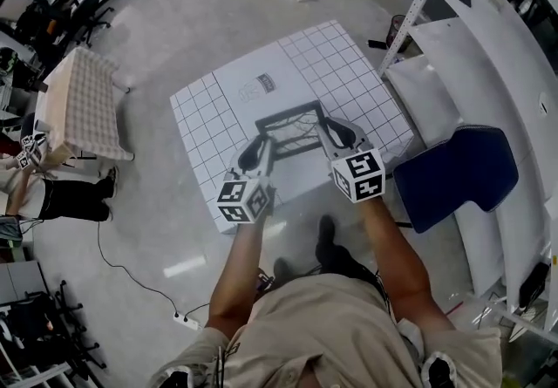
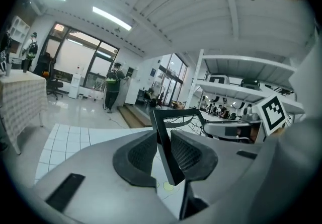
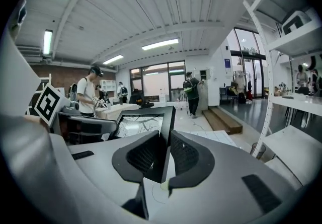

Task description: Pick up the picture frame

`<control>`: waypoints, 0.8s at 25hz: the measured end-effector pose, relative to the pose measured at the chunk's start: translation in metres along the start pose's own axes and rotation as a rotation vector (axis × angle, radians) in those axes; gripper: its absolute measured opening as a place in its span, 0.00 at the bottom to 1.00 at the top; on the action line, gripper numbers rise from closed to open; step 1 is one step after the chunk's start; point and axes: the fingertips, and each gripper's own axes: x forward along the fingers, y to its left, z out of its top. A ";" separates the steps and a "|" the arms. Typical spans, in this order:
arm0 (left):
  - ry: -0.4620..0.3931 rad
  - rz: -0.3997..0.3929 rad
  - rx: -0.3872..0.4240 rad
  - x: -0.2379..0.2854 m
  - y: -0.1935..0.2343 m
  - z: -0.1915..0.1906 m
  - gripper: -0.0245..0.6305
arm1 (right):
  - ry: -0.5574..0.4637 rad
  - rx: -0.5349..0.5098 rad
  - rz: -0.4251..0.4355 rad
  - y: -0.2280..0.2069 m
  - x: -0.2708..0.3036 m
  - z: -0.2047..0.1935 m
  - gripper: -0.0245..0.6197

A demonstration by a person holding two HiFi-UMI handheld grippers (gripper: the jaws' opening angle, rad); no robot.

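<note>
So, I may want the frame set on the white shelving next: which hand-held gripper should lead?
Right, probably: the right hand-held gripper clamps the picture frame on its side nearest the white shelving; the left hand-held gripper holds the far side.

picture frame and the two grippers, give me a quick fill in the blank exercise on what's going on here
1. The picture frame has a ___ border.
2. The left gripper and the right gripper are each ___ on one edge of the frame.
3. Below the frame lies a white mat printed with a ___ of squares.

Missing words: black; shut; grid
</note>
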 end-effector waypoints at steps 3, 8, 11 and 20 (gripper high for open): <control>-0.070 -0.021 0.057 -0.023 -0.006 0.033 0.17 | -0.070 -0.020 -0.015 0.018 -0.016 0.030 0.16; -0.183 -0.065 0.134 -0.062 -0.017 0.083 0.17 | -0.189 -0.067 -0.034 0.049 -0.047 0.081 0.16; -0.241 -0.096 0.173 -0.087 -0.027 0.108 0.17 | -0.248 -0.101 -0.042 0.068 -0.068 0.108 0.16; -0.381 -0.176 0.276 -0.162 -0.058 0.167 0.17 | -0.374 -0.171 -0.067 0.121 -0.130 0.169 0.16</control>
